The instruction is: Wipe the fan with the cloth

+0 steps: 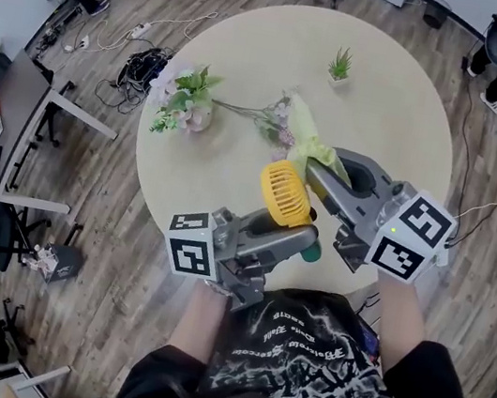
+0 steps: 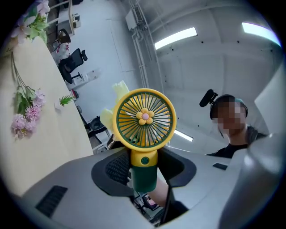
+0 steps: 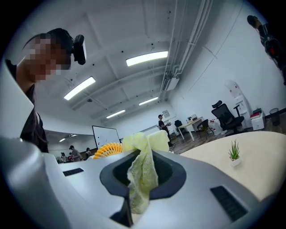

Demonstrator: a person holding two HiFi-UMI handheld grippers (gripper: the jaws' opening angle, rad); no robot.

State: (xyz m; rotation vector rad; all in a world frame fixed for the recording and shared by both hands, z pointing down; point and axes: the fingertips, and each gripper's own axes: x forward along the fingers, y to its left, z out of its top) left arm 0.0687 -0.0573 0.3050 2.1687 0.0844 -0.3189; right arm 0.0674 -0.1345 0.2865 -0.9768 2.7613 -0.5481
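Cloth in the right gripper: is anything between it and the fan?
Nothing visible stands between them. The right gripper is closed on the cloth and holds it just behind the head of the fan, which the left gripper grips by its lower end. Whether cloth and fan touch is unclear.

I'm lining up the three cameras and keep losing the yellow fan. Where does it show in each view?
Head view: the fan is at centre, over the table's near edge.
Left gripper view: fan at centre, upright, its handle clamped in the left gripper.
Right gripper view: only its ribbed yellow rim shows, left of centre, beside the cloth.
Shared landmark: the small potted plant.
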